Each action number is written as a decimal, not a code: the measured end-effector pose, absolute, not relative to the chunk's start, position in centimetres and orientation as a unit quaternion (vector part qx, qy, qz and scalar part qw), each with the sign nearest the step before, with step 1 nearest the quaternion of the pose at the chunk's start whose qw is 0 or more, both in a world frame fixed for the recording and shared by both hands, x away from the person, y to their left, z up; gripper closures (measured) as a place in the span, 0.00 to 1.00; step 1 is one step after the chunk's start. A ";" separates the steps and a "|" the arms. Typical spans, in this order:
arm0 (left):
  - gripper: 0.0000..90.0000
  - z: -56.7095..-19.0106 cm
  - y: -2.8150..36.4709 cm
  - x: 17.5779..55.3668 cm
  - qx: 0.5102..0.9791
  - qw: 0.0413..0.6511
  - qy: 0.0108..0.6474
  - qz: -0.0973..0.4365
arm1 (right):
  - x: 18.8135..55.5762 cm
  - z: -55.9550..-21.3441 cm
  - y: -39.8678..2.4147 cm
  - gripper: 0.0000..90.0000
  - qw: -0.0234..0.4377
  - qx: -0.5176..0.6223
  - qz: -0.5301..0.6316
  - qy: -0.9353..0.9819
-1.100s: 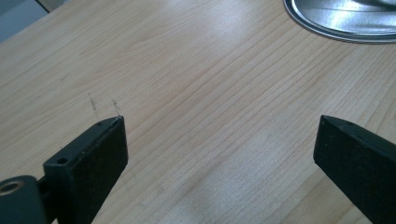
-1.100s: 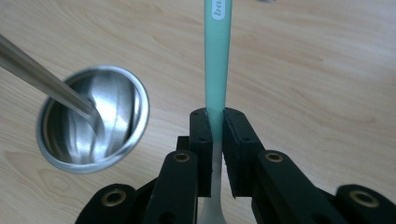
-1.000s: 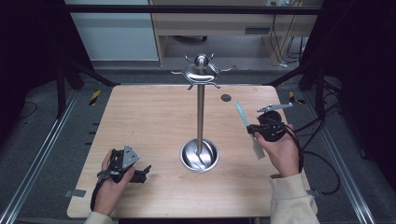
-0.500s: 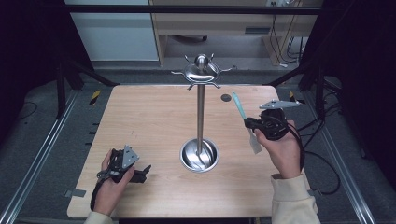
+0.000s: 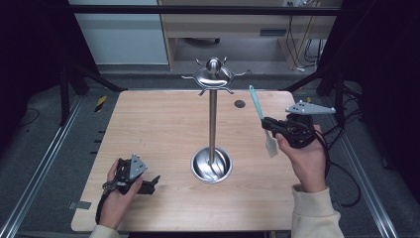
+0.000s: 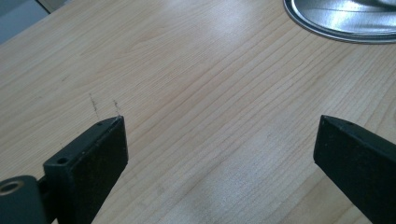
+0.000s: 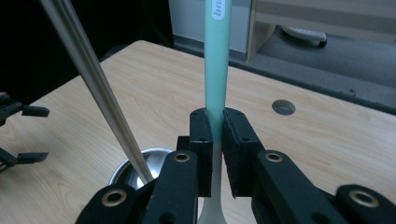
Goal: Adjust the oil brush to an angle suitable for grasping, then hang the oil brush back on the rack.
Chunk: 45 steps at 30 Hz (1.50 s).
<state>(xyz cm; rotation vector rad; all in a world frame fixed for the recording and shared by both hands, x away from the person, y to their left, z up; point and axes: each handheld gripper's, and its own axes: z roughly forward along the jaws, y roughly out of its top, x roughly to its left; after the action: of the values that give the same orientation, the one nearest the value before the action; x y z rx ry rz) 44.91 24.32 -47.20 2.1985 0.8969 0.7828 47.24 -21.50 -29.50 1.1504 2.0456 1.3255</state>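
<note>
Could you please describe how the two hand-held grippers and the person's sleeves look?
Both grippers are black. The right gripper carries a grey three-cornered plate on top, and a black cable trails from it. Its jaws are flat black blocks on arms with brass-coloured pivot rings. The left gripper has a similar grey plate. The sleeves are cream-coloured.

At the lower left of the high view, the left hand [image 5: 116, 191] wraps the left hand-held gripper [image 5: 148, 183], which lies low with its jaws pointing toward the frame's centre. In the left gripper view its two black jaws stand wide apart with nothing between them. At the right of the high view, the right forearm rises from the bottom edge in a pale sleeve; the right hand [image 5: 304, 158] holds the right hand-held gripper [image 5: 267, 123] raised, jaws pointing left and pressed nearly together.
</note>
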 end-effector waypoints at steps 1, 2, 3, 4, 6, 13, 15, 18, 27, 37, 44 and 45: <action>0.03 -47.2 24.3 44.9 0.835 0.315 0.340 0.297 | 46.9 -29.1 -21.5 0.92 0.226 0.413 0.485 0.737; 0.03 -47.2 24.3 44.9 0.835 0.315 0.340 0.297 | 46.9 -29.1 -21.5 0.92 0.226 0.413 0.485 0.737; 0.03 -47.2 24.3 44.9 0.834 0.315 0.340 0.297 | 46.6 -28.7 -21.6 0.92 0.230 0.410 0.493 0.732; 0.03 -47.2 24.3 44.9 0.834 0.316 0.341 0.298 | 46.6 -28.7 -21.6 0.92 0.230 0.410 0.493 0.732; 0.03 -47.2 24.4 44.9 0.834 0.316 0.341 0.298 | 46.2 -28.3 -21.6 0.92 0.235 0.404 0.498 0.731; 0.03 -47.1 24.4 44.9 0.833 0.317 0.341 0.298 | 45.1 -26.9 -21.7 0.92 0.254 0.387 0.517 0.720; 0.03 -47.1 24.4 44.9 0.833 0.317 0.341 0.298 | 44.8 -26.6 -21.9 0.92 0.257 0.384 0.522 0.717; 0.03 -47.1 24.4 44.9 0.833 0.317 0.342 0.298 | 44.6 -26.4 -22.1 0.92 0.258 0.383 0.525 0.715; 0.03 -47.1 24.4 44.9 0.833 0.317 0.341 0.298 | 43.7 -25.6 -22.0 0.92 0.261 0.368 0.540 0.711; 0.03 -47.1 24.4 44.9 0.833 0.317 0.341 0.298 | 43.1 -25.2 -21.5 0.92 0.263 0.350 0.547 0.714; 0.03 -47.0 24.4 44.8 0.833 0.318 0.341 0.299 | 42.1 -24.9 -21.1 0.92 0.259 0.331 0.558 0.716; 0.03 -47.0 24.4 44.8 0.832 0.318 0.341 0.299 | 42.0 -24.8 -21.0 0.92 0.260 0.328 0.557 0.717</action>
<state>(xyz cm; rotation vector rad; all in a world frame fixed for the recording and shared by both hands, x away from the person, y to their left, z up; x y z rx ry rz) 44.84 24.44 -47.05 2.1903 0.8982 0.7874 41.98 -20.98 -24.84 0.8895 1.9410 1.5090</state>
